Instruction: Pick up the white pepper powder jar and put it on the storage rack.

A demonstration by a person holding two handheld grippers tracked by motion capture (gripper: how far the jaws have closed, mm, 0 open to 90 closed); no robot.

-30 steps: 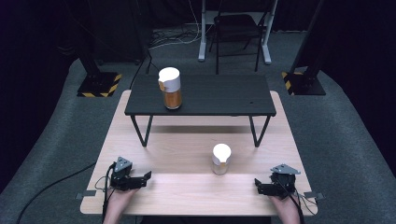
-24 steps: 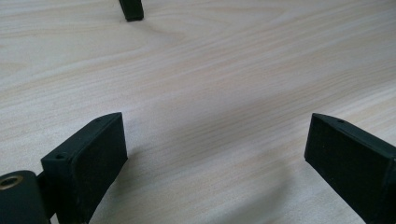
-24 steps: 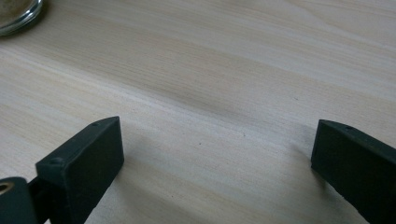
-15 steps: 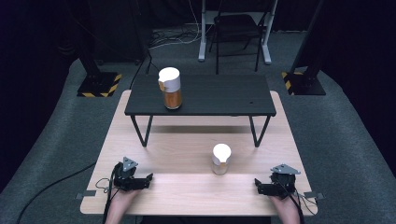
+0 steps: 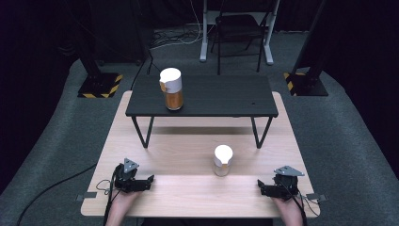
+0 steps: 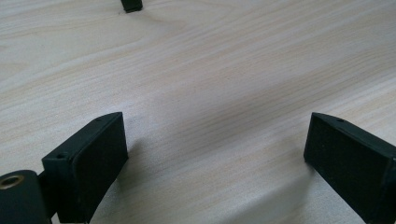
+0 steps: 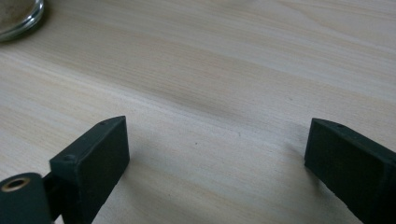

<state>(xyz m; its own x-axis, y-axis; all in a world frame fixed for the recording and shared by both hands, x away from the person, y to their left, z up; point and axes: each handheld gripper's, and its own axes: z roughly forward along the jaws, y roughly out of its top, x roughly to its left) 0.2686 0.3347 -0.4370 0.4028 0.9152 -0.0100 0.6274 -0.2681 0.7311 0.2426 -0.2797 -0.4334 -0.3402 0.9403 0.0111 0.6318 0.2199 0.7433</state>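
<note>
Both grippers sit low on the pale wooden table [image 5: 188,155], jaws spread wide, nothing btwn them. Left gripper [image 5: 149,180] points toward the table's middle; right gripper [image 5: 259,184] points back the other way, so the 2 face each other.

Nearest thing is the small glass jar w/ white lid and amber contents [image 5: 222,160]. It stands upright ahead of the right jaws and off to 1 side, near but not touching; in the right gripper view its glass base [image 7: 18,16] sits beyond the tip of that view's left jaw. From the left jaws it's well apart. A 2nd, taller glass jar w/ white lid and amber contents [image 5: 171,89] stands up on the low black bench [image 5: 211,96], far beyond both jaw pairs.

Risks, as I judge them: jar is narrow and top-heavy, so a sideways nudge from 1 open jaw tip could tip it. Closing on smooth glass or the lid edge may let it slip.
</note>
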